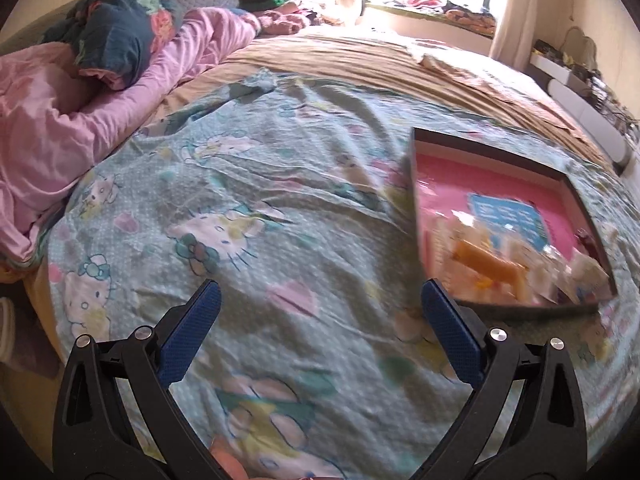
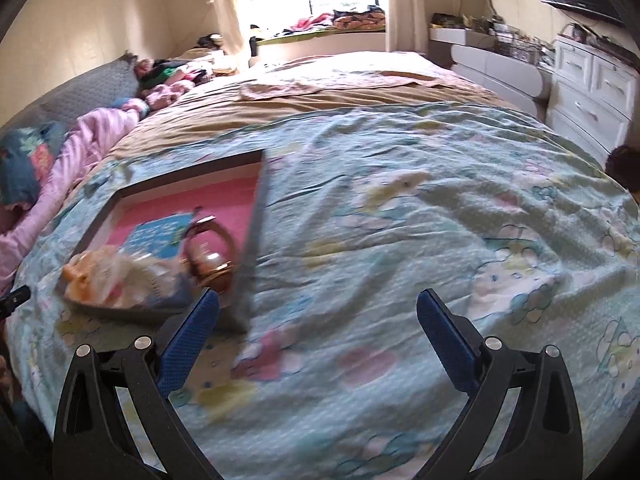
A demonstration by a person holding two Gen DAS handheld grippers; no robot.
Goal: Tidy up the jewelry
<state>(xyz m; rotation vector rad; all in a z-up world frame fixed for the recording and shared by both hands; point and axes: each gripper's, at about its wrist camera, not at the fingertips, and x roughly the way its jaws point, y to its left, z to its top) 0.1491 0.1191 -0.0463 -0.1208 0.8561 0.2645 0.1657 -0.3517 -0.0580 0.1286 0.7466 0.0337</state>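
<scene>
Setup: shallow dark-framed tray point(image 2: 256, 216) with a pink liner sat on the bed point(image 2: 400, 240), on a cartoon-print cover.
Jewelry spot: everything was piled in the tray's near end. A gold bangle point(image 2: 212, 252), crinkly clear bags point(image 2: 120, 276), something orange point(image 1: 488, 266) and a blue card point(image 1: 508, 216).
Left gripper point(image 1: 320, 304): fingers spread wide, nothing between them, hovering over bare cover with the tray just off to its right.
Right gripper point(image 2: 318, 308): same deal, fingers apart and empty, tray just to its left.
Blur: both views were smeary, so tiny pieces were impossible to make out.
Risk 1: soft mattress, so leaning on the tray rim could've tipped it and spilled stuff into the folds.
Risk 2: slippery bags could've slid out of a pinch, I reckon.
</scene>
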